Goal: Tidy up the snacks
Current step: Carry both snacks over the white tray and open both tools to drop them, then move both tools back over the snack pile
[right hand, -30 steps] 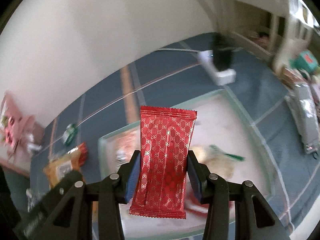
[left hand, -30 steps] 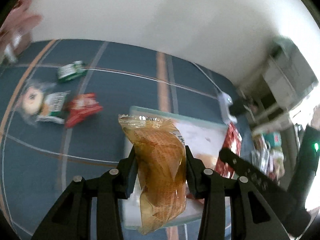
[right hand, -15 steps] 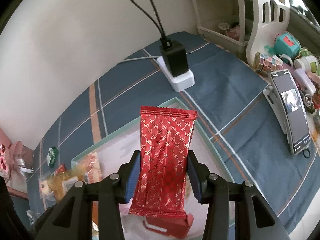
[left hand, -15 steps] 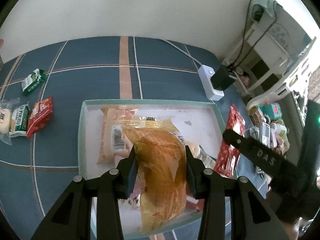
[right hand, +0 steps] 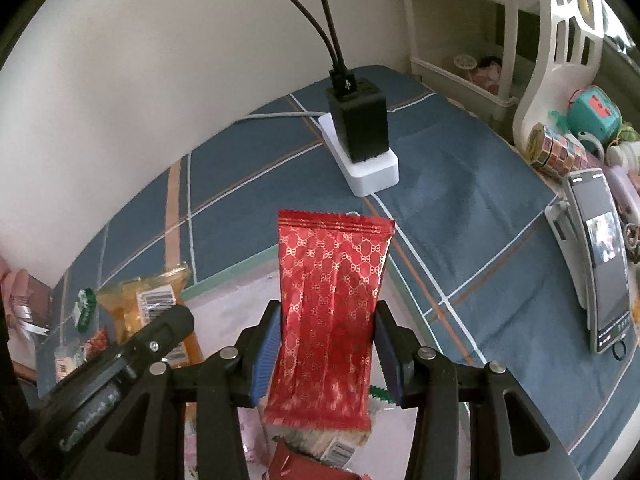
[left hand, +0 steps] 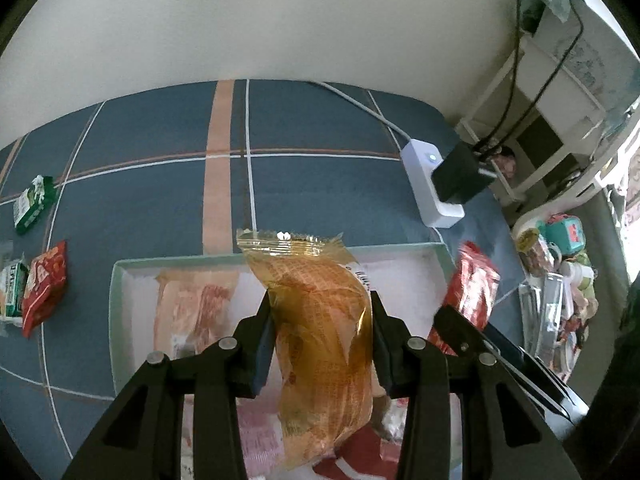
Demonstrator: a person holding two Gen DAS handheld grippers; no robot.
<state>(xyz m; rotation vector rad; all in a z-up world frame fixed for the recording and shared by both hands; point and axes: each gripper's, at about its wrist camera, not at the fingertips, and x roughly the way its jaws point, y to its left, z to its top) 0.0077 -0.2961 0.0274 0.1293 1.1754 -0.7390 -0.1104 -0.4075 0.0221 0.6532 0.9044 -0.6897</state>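
My left gripper [left hand: 322, 336] is shut on an orange see-through snack packet [left hand: 320, 344], held above a white tray with a green rim [left hand: 114, 308]. In the tray lie a pale orange packet [left hand: 188, 312] and red and pink packets near its front. My right gripper [right hand: 326, 356] is shut on a red packet with a gold pattern [right hand: 332, 312], over the tray's right part [right hand: 240, 268]. That red packet [left hand: 470, 296] shows at the right of the left wrist view, and the orange packet [right hand: 148, 304] at the left of the right wrist view.
Loose snacks lie left of the tray on the blue checked cloth: a green packet [left hand: 32, 204], a red one [left hand: 42, 292] and a green-and-white one [left hand: 10, 288]. A white power strip with a black charger [right hand: 360, 140] sits behind the tray. A phone on a stand [right hand: 600, 264] and clutter stand at the right.
Both grippers have moved over the tray and sunk a little, each keeping its packet. The loose snacks have slid to the left of the left wrist view; the power strip has come closer.
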